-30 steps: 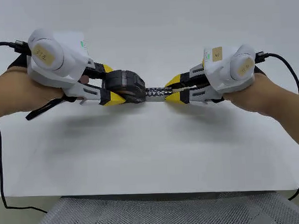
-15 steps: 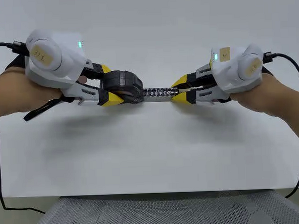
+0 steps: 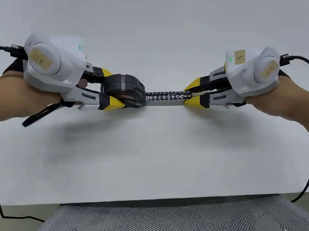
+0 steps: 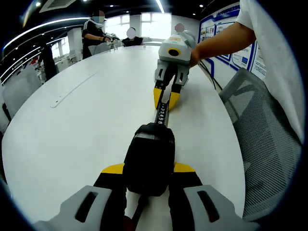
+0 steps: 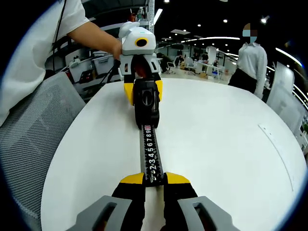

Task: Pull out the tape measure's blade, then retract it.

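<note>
left tool (image 3: 111, 88) clamping tape measure (image 3: 125, 90), right tool (image 3: 194, 93) pinching blade (image 3: 166, 96)

White table (image 3: 161, 161) w/ flat strip (image 4: 73, 89)

Light: bright, even, from ceiling lights (image 5: 156, 14) overhead | Shadows: soft grey on white table (image 3: 156, 161) under left gripper (image 3: 112, 87) and right gripper (image 3: 194, 93) | Focus: sharp centre | Edges: fisheye bending, background soft

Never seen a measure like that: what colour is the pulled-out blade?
The blade is black with white numerals, clearest in the right gripper view.
</note>
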Motion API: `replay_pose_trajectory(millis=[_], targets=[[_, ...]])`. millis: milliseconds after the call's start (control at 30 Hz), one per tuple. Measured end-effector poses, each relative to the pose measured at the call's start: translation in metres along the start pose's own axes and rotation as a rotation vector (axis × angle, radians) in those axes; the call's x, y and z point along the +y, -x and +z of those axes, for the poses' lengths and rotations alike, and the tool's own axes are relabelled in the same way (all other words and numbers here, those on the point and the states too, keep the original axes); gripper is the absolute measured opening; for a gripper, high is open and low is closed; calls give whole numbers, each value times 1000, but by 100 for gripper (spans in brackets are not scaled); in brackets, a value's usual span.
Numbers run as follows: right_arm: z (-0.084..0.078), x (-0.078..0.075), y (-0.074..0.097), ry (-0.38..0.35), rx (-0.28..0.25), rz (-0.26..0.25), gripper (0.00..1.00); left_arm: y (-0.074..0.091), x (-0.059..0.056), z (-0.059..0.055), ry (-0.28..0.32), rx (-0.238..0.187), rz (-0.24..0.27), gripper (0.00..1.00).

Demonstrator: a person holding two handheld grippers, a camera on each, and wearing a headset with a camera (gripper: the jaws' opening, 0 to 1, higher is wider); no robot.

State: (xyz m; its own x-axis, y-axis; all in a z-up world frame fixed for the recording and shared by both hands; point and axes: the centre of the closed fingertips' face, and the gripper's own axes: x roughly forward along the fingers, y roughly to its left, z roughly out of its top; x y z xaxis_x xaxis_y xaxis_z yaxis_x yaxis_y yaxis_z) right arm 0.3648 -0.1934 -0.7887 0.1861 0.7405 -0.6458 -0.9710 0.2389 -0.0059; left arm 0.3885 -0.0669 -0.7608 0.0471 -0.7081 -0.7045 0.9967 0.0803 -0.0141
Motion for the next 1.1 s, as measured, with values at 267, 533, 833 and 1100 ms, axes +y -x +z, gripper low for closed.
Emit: replay_pose_trajectory(millis=[267, 533, 833, 1100], targets=[[-10, -4, 11, -10, 11, -12, 10, -1, 0, 1, 2, 2, 2, 28], [-16, -5, 17, -7, 27, -11, 10, -1, 0, 1, 2, 3, 1, 28], [-23, -4, 26, 0, 44, -13, 10, -1, 0, 0, 0, 5, 2, 28], [-34, -6, 38, -8, 63, -23, 10, -1, 0, 0, -2, 8, 2, 28]])
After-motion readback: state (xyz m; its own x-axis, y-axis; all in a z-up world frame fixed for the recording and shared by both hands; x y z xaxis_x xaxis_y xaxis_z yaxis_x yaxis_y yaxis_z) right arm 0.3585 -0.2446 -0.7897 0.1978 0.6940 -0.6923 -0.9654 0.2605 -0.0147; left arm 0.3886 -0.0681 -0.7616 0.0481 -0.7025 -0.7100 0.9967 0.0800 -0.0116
